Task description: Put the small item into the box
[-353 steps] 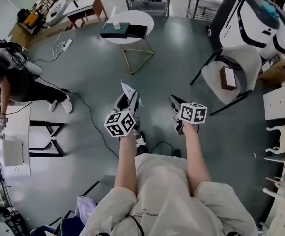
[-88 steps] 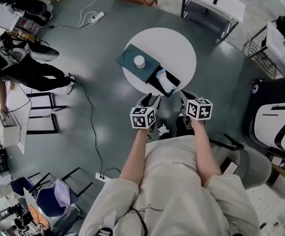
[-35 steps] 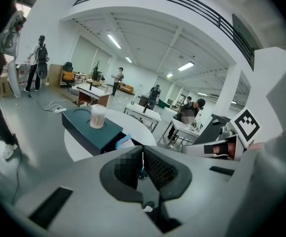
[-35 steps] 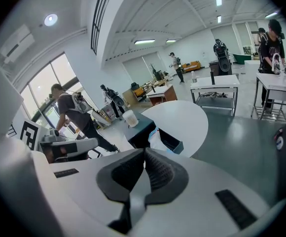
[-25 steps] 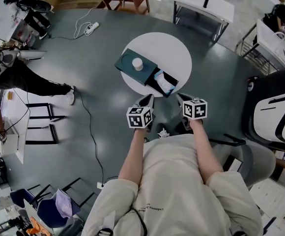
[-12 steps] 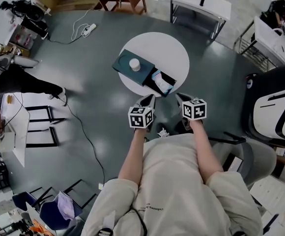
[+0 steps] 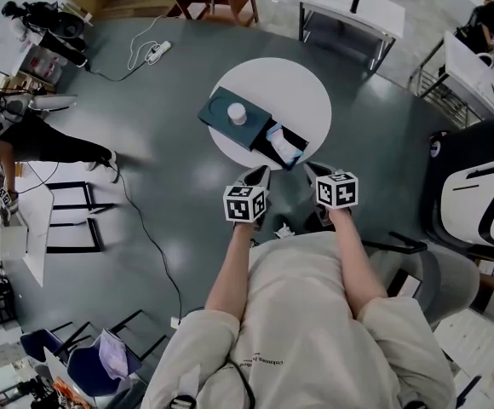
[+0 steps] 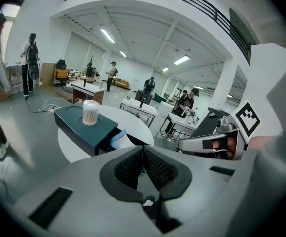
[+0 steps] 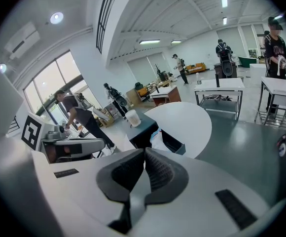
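Small item (image 7: 283, 144), white and pale blue, perhaps a soft packet, too small to name for sure: lying in the open drawer (image 7: 299, 136) drawn out from the right end of the dark teal box (image 7: 217, 119). On the box's top, a white ribbed cylinder (image 7: 237, 113), upright. Box set on the near left part of a round white table (image 7: 302, 83), with the drawer close to the table's near edge.

Left gripper (image 8: 143, 148) just short of that near edge, pointed toward the box, pads pressed together with nothing between them. Right gripper (image 9: 144, 152) close beside it on the right, likewise closed tight and empty, aimed toward the drawer. Neither one touching box, item or table.

Around the table, grey floor (image 7: 170, 186) with a cable across it and a power strip (image 7: 156, 51) far left. White desks (image 7: 349, 2) on the far side. Another person (image 7: 25, 135) at the far left. A large white machine (image 7: 481, 203) on the right.
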